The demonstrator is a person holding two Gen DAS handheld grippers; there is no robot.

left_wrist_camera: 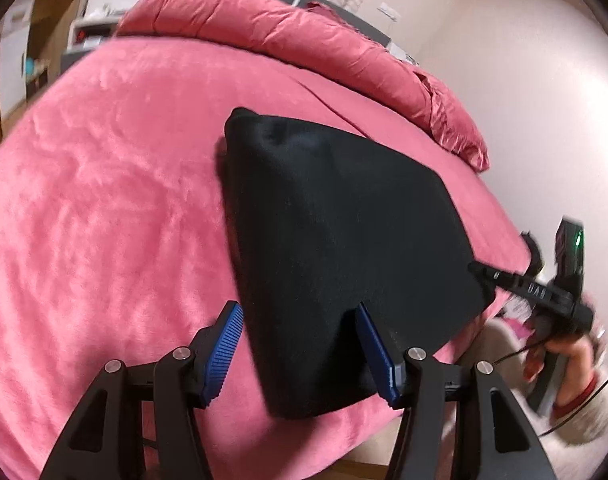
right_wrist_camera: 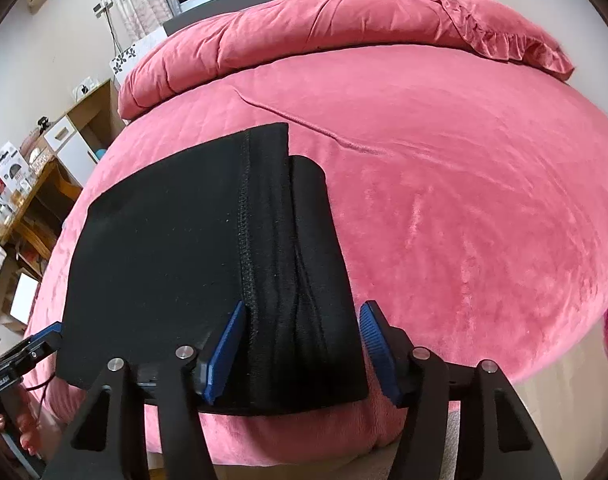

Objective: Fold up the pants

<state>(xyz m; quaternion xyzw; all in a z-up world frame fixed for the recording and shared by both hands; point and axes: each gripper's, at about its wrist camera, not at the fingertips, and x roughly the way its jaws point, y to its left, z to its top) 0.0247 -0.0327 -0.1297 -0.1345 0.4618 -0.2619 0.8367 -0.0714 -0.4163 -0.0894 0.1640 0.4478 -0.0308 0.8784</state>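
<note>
Having laid the black pants (right_wrist_camera: 207,264) folded at the near edge of the pink bed (right_wrist_camera: 464,200), you hold both the left gripper (left_wrist_camera: 299,354) and right gripper (right_wrist_camera: 301,354) open, gripping nothing, so next likely withdraw without snagging cloth.

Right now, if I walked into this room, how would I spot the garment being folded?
Find the big bed covered in a fuzzy pink blanket, with a rumpled pink quilt heaped at its far end. Near the bed's closest edge lies a flat, folded pair of black pants, a stitched seam running along it. It is the only dark thing on all that pink.
</note>
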